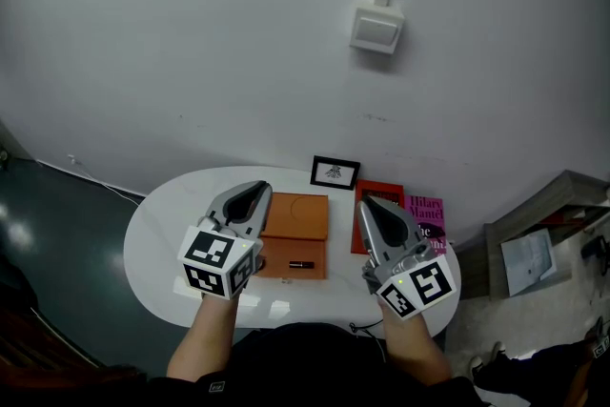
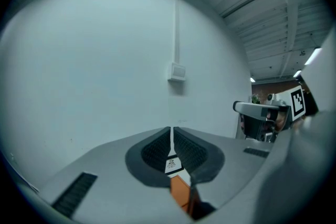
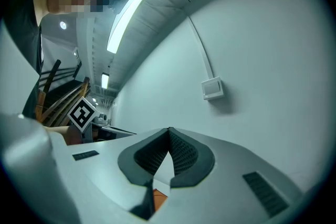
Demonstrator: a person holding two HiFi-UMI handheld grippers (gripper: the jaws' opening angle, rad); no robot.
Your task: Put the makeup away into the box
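While the makeup (image 1: 301,264) lies on the near half of the box (image 1: 297,213) mid-worktop (image 1: 157,238), bare room left and books (image 1: 426,210) at the right edge, the left tongs (image 1: 255,191) and right tongs (image 1: 372,207) hover level flanking it, both pressed together, empty.

The box (image 1: 297,222) in front of me is a flat orange case lying about the middle of the white table (image 1: 162,234). A crease across it splits it into a far panel and a near panel, and I cannot tell from here whether it lies spread open or shut. The makeup (image 1: 301,264) I can see is one small dark tube with a paler end, lying on its side with its length running left to right, resting on the near panel toward its right edge.
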